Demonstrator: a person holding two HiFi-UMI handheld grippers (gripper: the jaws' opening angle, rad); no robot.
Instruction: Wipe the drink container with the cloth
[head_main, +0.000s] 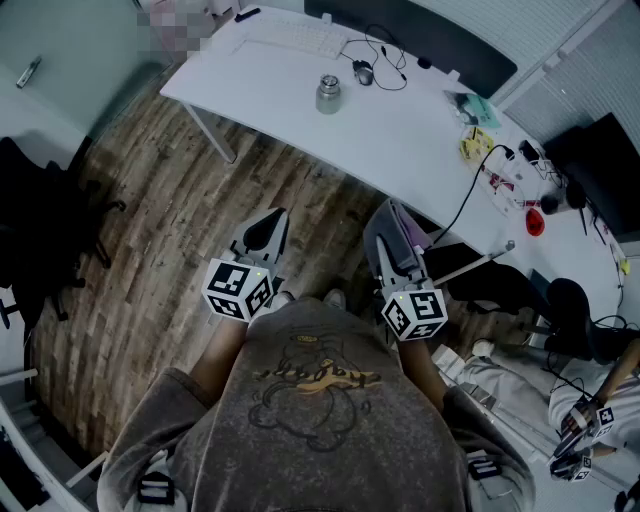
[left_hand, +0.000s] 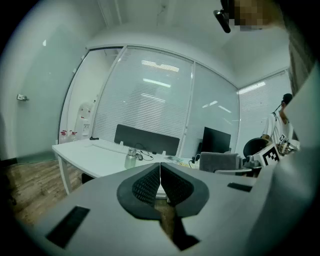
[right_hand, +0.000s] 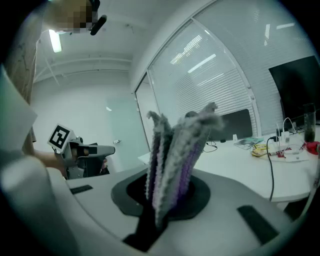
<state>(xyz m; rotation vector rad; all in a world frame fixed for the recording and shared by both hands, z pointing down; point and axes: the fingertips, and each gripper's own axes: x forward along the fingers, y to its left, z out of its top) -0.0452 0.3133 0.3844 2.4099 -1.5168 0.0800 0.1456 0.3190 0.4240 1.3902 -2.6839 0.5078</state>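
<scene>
A small steel drink container (head_main: 328, 94) with a lid stands upright on the long white table (head_main: 400, 140), far ahead of both grippers; the left gripper view shows it too (left_hand: 131, 158). My left gripper (head_main: 266, 232) hangs over the wood floor with its jaws shut and nothing between them (left_hand: 160, 186). My right gripper (head_main: 388, 240) is shut on a folded grey and purple cloth (right_hand: 175, 150), which sticks up out of the jaws (head_main: 408, 232). Both grippers are well short of the table's near edge.
A keyboard (head_main: 300, 38), a mouse (head_main: 362, 71) with cable, papers and red items (head_main: 535, 222) lie on the table. A black divider (head_main: 420, 35) runs along its far side. Another person (head_main: 590, 420) with grippers sits at the right. A dark chair (head_main: 40, 240) stands left.
</scene>
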